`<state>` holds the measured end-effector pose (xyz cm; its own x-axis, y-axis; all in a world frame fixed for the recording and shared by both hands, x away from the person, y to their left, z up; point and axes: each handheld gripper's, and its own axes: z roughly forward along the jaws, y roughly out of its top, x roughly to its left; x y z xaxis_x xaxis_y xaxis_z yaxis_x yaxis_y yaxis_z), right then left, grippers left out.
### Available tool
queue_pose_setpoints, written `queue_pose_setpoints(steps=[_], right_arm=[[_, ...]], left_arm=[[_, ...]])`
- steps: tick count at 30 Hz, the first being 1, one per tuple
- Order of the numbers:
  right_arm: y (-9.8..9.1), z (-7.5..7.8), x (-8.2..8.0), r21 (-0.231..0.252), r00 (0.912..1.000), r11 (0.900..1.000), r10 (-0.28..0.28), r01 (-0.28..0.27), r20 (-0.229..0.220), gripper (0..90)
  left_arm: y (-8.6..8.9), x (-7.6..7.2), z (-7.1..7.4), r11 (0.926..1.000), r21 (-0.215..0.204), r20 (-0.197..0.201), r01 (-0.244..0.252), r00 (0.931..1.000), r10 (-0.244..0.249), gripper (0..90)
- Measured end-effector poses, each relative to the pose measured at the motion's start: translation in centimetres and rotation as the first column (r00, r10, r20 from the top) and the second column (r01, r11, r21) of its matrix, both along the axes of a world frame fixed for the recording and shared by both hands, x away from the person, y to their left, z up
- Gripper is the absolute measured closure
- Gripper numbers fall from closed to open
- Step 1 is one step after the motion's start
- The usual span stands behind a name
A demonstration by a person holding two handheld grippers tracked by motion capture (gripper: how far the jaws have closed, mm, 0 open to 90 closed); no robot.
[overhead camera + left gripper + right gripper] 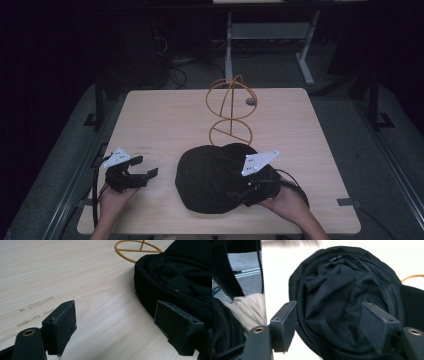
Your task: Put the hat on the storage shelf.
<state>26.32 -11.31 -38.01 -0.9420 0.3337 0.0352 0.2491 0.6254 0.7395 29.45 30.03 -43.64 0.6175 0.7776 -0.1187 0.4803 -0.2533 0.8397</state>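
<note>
In the high view, a black cap [212, 177] lay upside down on the wooden table [165, 115], at about six o'clock from table centre. A yellow wire stand [231, 111] rose at twelve o'clock from the cap, its base ring just beside the cap's far edge. The right gripper [239, 194] sat over the cap's four o'clock edge; the left gripper [145, 176] rested on the table at nine o'clock from the cap, apart from it, jaws spread.

In the left gripper view, the jaws stood wide apart over bare wood, gripping nothing. The cap [180, 277] lay at two o'clock, close behind the right-hand jaw; whether they touched was unclear. The stand's ring [138, 250] showed at twelve o'clock.

In the right gripper view, the jaws stood fairly wide, straddling the cap's [342, 297] near edge: one jaw outside the rim, one over the crumpled lining. The pads did not visibly pinch the cloth.
</note>
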Motion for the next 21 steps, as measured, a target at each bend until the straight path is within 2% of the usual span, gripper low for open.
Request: queue_pose_setpoints(steps=[6,12,21], right_arm=[[1.5,-0.6,-0.4,-0.021,0.9992,0.999,0.04,-0.04,0.004,37.0],[2.8,-1.3,-0.6,-0.04,0.9977,0.997,0.065,-0.066,-0.017,38.4],[4.6,-3.3,-0.8,-0.106,0.9957,0.9905,0.083,-0.087,-0.041,41.1]], left_arm=[[0.0,0.0,0.0,1.0,0.001,-0.002,0.002,1.0,-0.002,17.2],[0.0,-0.1,0.0,1.0,0.001,-0.004,0.004,1.0,-0.004,17.2],[-0.2,0.0,-0.1,0.9999,0.004,-0.003,0.011,0.9999,-0.011,17.2]])
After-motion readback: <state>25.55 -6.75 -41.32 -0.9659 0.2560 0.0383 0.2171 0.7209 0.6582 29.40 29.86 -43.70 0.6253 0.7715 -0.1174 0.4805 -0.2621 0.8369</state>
